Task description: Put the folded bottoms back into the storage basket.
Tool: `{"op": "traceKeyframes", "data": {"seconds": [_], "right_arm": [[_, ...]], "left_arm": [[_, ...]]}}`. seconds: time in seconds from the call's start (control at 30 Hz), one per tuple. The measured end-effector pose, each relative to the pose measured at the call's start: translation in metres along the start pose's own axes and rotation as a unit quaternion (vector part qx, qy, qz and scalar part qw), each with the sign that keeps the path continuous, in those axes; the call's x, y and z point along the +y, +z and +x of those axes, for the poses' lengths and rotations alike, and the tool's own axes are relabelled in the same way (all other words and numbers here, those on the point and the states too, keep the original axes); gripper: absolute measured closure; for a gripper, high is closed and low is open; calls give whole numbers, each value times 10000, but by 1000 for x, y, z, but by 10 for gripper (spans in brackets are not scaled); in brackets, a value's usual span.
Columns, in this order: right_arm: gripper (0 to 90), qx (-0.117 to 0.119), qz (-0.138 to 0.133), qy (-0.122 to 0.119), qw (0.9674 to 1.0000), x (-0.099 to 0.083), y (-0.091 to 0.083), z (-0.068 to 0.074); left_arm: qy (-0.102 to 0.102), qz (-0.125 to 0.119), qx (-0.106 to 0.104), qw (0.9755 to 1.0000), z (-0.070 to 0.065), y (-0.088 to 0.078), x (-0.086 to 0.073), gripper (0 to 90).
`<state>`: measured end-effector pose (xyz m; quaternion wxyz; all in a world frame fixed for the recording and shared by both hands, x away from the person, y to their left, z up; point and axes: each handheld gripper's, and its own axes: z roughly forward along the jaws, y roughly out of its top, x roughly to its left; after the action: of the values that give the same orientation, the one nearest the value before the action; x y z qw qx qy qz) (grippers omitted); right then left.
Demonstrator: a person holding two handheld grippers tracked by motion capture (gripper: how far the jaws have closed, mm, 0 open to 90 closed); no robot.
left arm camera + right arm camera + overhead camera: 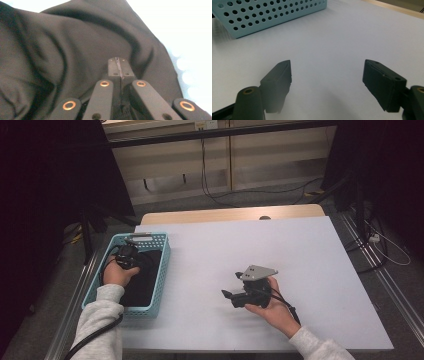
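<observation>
We have the left gripper [128, 254] down inside the light blue perforated basket [162, 270] at the left of the table [300, 250], its tips on the black cloth [145, 280] that lies in the basket. In the left gripper view the two jaws are pressed together, and the black cloth [62, 50] bunches in folds all round them; a thin fold may be caught at the tips, but we cannot tell for sure, so whether the cloth is truly gripped stays open. The cloth itself sits wholly within the basket, spread along its floor, nothing of it over the rim

The right gripper [230, 292] rests low over the white table top, near centre and toward the near edge, well apart from the basket, pointing left. Its jaws stand wide apart with nothing between them, only bare table [332, 45] and the basket wall [262, 15] farther off

We judge the job is at its start: the pinch on the cloth is made or nearly made, but lifting it out of the basket and laying it on the table is all left to do, and the right gripper has no part yet
</observation>
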<state>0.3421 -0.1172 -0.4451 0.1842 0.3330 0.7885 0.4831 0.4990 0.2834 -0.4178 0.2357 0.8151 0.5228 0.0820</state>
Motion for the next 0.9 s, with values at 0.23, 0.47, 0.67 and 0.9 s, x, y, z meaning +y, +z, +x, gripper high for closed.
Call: {"op": "traceKeyframes", "data": {"seconds": [0.23,0.47,0.67,0.9], "right_arm": [[229,-28,-27,-1,10000,1,0,-1],[229,-47,-10,14,10000,0,-1,-2],[230,-42,-16,33,10000,-1,-3,-3],[229,-74,-28,35,10000,-1,-3,-4]], "left_arm": [[-24,-371,341,9987,0,7,16,900],[91,-224,321,9992,-5,29,22,900],[164,-104,-185,9996,-15,32,26,900],[163,-71,-197,9996,-7,8,27,900]]}}
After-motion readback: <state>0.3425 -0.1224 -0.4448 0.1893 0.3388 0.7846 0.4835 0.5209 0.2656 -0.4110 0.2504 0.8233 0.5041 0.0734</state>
